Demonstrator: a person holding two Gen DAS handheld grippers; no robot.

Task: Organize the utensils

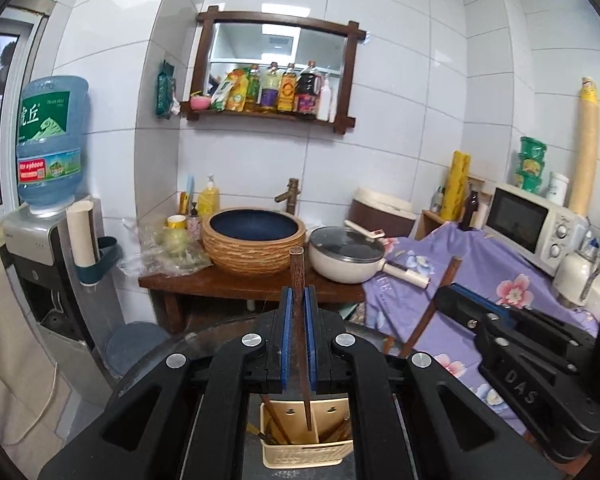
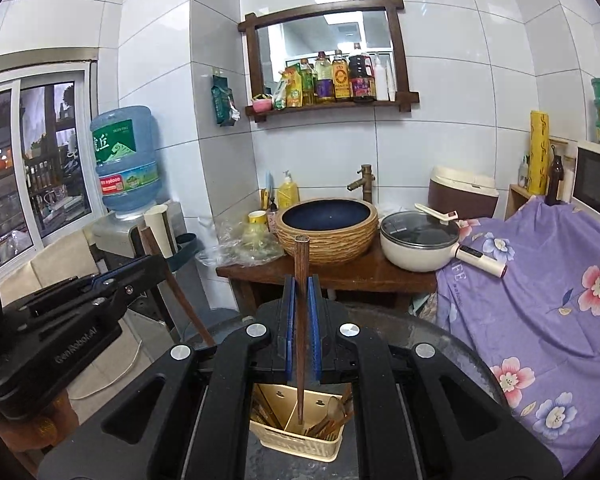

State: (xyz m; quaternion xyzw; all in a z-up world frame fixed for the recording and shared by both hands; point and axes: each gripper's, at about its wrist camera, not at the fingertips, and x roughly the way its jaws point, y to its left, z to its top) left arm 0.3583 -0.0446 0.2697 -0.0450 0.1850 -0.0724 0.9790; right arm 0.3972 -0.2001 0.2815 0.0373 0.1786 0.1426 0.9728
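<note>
My left gripper is shut on a dark wooden chopstick, held upright with its lower tip over the beige utensil caddy below. My right gripper is shut on another dark wooden chopstick, also upright, its tip inside the same caddy, which holds several wooden utensils in its compartments. Each gripper shows in the other's view: the right one with its chopstick, the left one with its chopstick.
The caddy stands on a dark round surface. Behind are a wooden shelf with a woven basin, a lidded pan, a water dispenser, and a purple floral cloth under a microwave.
</note>
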